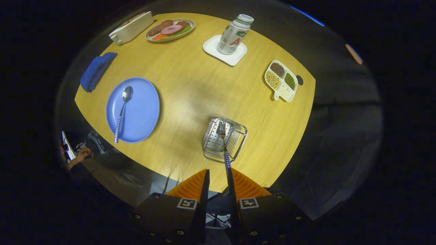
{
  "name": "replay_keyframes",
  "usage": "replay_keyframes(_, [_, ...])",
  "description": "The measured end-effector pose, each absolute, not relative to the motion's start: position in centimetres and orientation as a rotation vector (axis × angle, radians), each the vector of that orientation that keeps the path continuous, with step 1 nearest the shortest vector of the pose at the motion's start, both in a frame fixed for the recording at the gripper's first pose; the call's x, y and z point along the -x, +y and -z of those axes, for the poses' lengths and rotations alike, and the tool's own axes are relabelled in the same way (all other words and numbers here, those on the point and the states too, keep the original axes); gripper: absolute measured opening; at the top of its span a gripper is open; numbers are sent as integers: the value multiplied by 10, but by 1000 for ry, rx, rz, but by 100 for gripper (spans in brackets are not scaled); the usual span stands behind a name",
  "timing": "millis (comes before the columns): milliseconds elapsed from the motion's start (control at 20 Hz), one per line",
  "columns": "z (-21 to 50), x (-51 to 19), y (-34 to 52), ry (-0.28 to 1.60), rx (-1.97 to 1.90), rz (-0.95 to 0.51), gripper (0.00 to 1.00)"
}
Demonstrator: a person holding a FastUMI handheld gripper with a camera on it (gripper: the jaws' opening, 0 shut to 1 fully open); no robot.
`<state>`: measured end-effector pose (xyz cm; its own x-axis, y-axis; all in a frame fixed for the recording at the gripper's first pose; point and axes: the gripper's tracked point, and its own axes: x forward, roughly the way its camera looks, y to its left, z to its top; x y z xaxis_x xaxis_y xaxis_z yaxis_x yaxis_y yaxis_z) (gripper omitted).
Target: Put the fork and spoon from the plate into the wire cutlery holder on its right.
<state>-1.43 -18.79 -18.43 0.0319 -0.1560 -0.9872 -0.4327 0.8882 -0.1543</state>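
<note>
Gripper view, looking down over the tool (pixel 218 177). Fingers stand a little apart, a narrow gap between them. The fork (pixel 223 146) has its blue-and-white checked handle lying against the inner face of the right finger; contact with the left finger cannot be made out, so whether the tool truly grips it is unclear. Fork tines reach ahead into the wire cutlery holder (pixel 224 139), which sits on the wooden surface (pixel 204 88) near its near edge, just beyond the fingertips.

Blue plate (pixel 133 109) lies toward the near-left part of the surface, well apart from the holder. The spoon (pixel 122 112) rests on it, bowl toward the far side, checked handle running past the plate's near rim.

Blue cloth (pixel 96 70) at the left edge. Far-left corner: a white oblong box (pixel 131 27), and beside it an oval dish of food models (pixel 170 30). Toward the far edge, a bottle (pixel 234 34) stands upright on a white square coaster (pixel 224 50); its label shows a large red letter "A", other print too small to read. At the right edge, a white divided tray (pixel 282 80) with grains and beans in its compartments.

A person's hand (pixel 81 157) shows beyond the surface's near-left edge.
</note>
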Motion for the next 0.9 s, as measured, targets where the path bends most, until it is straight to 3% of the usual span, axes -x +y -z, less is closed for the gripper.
replay_keyframes(900, [227,63,-38,1528,363,-440,30])
